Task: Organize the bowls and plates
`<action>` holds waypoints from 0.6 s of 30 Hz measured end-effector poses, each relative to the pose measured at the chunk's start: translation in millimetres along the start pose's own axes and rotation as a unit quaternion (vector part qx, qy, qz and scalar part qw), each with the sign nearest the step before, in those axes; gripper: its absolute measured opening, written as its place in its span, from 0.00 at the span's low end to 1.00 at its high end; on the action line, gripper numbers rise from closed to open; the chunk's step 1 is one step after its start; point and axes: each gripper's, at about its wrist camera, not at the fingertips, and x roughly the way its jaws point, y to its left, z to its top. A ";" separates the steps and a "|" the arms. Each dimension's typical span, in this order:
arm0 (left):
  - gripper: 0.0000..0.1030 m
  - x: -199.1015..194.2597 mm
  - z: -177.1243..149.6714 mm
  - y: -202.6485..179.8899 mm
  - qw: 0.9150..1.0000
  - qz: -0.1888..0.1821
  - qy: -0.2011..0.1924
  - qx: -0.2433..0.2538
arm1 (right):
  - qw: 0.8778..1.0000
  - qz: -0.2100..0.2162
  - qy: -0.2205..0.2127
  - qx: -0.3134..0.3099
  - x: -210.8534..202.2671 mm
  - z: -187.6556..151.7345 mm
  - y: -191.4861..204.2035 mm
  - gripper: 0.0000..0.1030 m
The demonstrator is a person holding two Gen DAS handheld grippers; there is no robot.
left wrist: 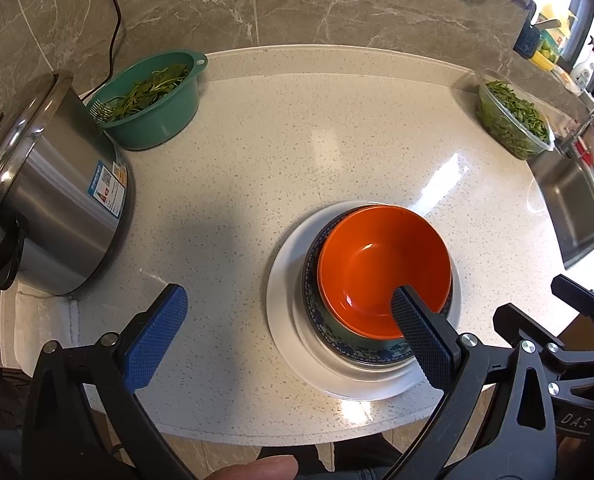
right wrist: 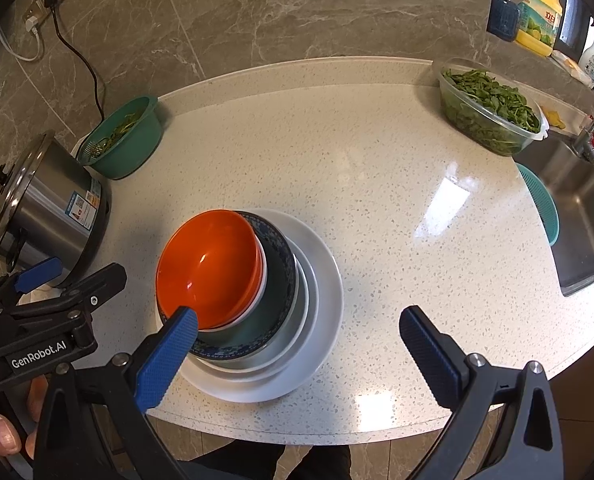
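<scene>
Your left gripper (left wrist: 287, 322) and right gripper (right wrist: 297, 344) both stand wide apart, empty. At lower centre sits the stack: glossy orange bowl (left wrist: 381, 270) nested in a blue-patterned bowl (right wrist: 281, 276) on white plates (right wrist: 321, 312).

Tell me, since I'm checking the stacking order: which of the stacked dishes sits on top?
The glossy orange bowl. It nests inside the dark green bowl with the blue patterned rim, which rests on the white plates.
</scene>
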 end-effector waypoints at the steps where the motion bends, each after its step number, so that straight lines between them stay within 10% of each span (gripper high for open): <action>1: 1.00 0.1 0.3 0.2 1.000 0.000 0.000 0.000 | 1.000 0.000 0.000 0.000 -0.1 0.3 -0.3 1.00; 18: 1.00 2.3 1.8 -2.3 1.000 -0.004 0.002 0.001 | 1.000 0.000 0.000 0.001 0.1 -0.1 -0.7 1.00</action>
